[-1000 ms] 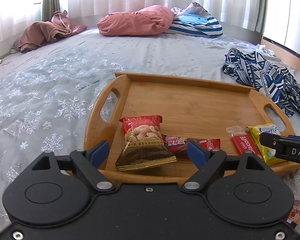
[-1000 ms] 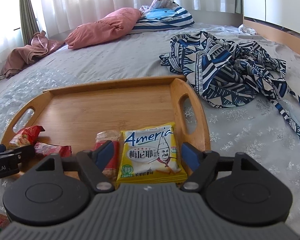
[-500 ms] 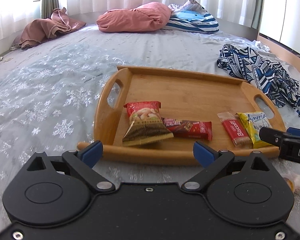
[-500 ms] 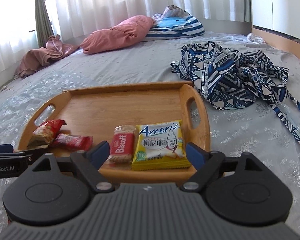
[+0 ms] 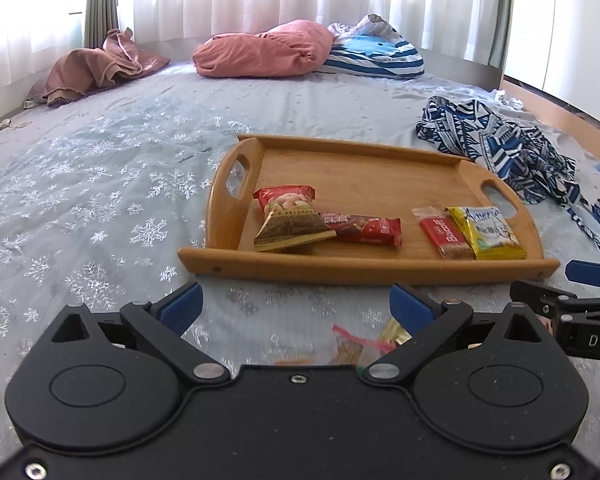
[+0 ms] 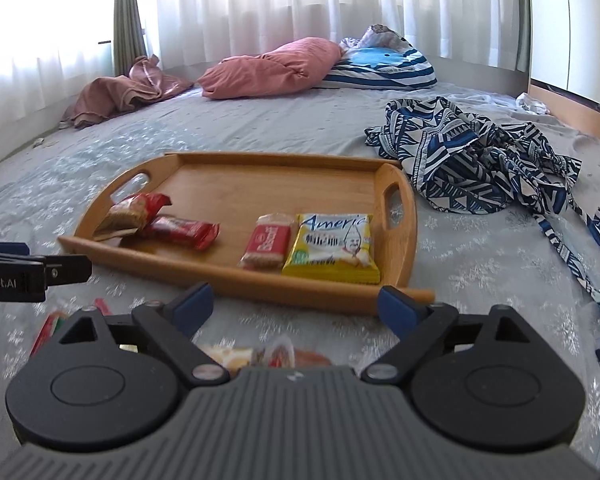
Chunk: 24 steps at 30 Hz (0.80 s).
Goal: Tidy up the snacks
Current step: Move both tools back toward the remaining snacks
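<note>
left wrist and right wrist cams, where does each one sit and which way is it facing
Left wrist: sits on the left gripper, faces forward and down over the bed at the tray; its own fingers show, jaws opening with nothing between them, and the right gripper's tip pokes in at the right edge.
Right wrist: sits on the right gripper, faces the tray from nearer its right handle; its own jaws opening, empty, the left gripper's tip at the left edge.
Shared: tray, its four snacks, pink pillow, patterned cloth.
</note>
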Motion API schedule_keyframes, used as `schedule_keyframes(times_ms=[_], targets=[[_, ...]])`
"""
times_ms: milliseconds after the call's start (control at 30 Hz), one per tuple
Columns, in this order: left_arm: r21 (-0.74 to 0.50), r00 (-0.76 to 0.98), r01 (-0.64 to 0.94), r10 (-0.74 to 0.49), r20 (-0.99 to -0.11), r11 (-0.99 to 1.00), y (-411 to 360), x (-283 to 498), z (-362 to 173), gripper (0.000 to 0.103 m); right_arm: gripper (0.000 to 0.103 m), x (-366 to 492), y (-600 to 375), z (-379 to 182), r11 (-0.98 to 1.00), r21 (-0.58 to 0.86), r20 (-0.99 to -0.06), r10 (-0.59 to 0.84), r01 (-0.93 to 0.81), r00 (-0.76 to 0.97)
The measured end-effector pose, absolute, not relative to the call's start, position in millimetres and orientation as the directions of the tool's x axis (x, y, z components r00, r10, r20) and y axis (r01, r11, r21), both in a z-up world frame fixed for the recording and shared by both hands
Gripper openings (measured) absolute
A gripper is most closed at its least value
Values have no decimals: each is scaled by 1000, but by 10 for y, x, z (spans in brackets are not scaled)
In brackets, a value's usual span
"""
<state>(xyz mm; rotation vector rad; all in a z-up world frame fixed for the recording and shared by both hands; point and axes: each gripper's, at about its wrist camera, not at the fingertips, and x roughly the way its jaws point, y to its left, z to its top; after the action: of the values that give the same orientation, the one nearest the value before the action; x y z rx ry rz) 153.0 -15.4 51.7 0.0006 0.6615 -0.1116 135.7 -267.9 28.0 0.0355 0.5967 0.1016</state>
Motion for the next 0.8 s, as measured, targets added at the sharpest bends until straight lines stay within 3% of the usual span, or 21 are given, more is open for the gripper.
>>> schedule_keyframes(times_ms=[333,800], targets=[[-53,754,164,-160,-637,985,-228,1266,614,102,100,1062,-2645,252,990,22,-551,125,-136,825],[-19,685,160,-125,-718,987,-350,1321,465,102,100,975,-2593,129,988,-20,-567,112,-150,816]])
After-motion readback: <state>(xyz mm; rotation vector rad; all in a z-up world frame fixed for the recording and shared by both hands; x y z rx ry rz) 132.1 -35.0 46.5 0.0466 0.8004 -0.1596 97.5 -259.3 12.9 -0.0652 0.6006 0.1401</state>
